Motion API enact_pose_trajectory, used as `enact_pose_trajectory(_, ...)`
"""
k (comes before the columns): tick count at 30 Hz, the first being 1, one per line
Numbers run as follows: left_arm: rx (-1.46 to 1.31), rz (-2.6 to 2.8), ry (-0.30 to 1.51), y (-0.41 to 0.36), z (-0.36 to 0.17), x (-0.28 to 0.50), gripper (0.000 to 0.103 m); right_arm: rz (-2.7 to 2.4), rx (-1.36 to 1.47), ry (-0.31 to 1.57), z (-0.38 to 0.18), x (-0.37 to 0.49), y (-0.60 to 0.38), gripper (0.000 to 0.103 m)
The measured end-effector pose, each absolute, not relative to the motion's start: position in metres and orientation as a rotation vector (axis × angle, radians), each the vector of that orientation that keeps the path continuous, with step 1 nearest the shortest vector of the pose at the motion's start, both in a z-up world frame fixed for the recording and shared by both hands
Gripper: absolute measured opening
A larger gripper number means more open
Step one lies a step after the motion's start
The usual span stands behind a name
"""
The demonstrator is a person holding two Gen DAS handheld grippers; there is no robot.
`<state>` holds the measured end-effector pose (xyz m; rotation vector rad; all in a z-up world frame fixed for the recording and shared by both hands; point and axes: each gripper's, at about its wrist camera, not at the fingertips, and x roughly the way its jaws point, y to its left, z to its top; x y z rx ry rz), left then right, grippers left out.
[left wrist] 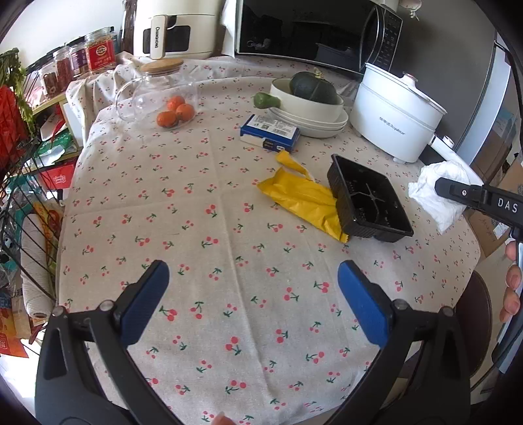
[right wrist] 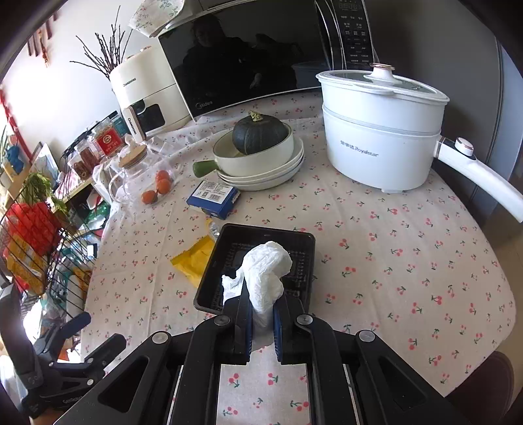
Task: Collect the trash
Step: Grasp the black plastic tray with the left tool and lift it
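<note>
A crumpled white tissue sticks up between the blue pads of my right gripper, which is shut on it and held above the table. Behind it a black plastic tray lies on the cherry-print tablecloth, partly on a yellow wrapper. In the left wrist view the same tissue hangs at the right edge in the right gripper, beside the black tray and yellow wrapper. My left gripper is open over bare cloth near the table's front, nothing between its fingers.
A blue-and-white box, stacked white dishes with a dark squash, a white electric pot, a glass jar and oranges stand further back. A microwave and an air fryer line the wall. A wire rack stands left.
</note>
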<state>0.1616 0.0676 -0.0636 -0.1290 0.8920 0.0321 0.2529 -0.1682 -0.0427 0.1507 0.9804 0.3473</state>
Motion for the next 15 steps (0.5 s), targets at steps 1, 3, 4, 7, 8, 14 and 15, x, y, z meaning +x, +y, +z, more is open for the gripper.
enact_pose_trajectory(1,-0.121,0.010,0.888,0.060,-0.062,0.165,0.103,0.336,0.151,0.980,-0.041,0.251,-0.174,0.010)
enact_pose_trajectory(3,-0.109,-0.037,0.883,0.045,-0.059,0.175,0.103,0.316,0.158,0.981,-0.038,0.248,-0.189,0.010)
enact_pose_trajectory(4,-0.105,-0.058,0.885,0.038,-0.059,0.182,0.102,0.304,0.159,0.982,-0.038,0.246,-0.196,0.010)
enact_pose_trajectory(7,-0.118,-0.108,0.906,0.024,-0.061,0.205,0.102,0.271,0.168,0.987,-0.038,0.241,-0.216,0.010)
enact_pose_trajectory(8,-0.128,-0.123,0.916,0.021,-0.064,0.212,0.102,0.260,0.173,0.989,-0.038,0.240,-0.223,0.010)
enact_pose_trajectory(14,-0.137,-0.155,0.985,0.001,-0.089,0.248,0.099,0.206,0.187,0.997,-0.039,0.230,-0.259,0.010)
enact_pose_trajectory(15,-0.137,-0.156,0.993,-0.003,-0.092,0.251,0.099,0.199,0.189,0.998,-0.039,0.229,-0.266,0.010)
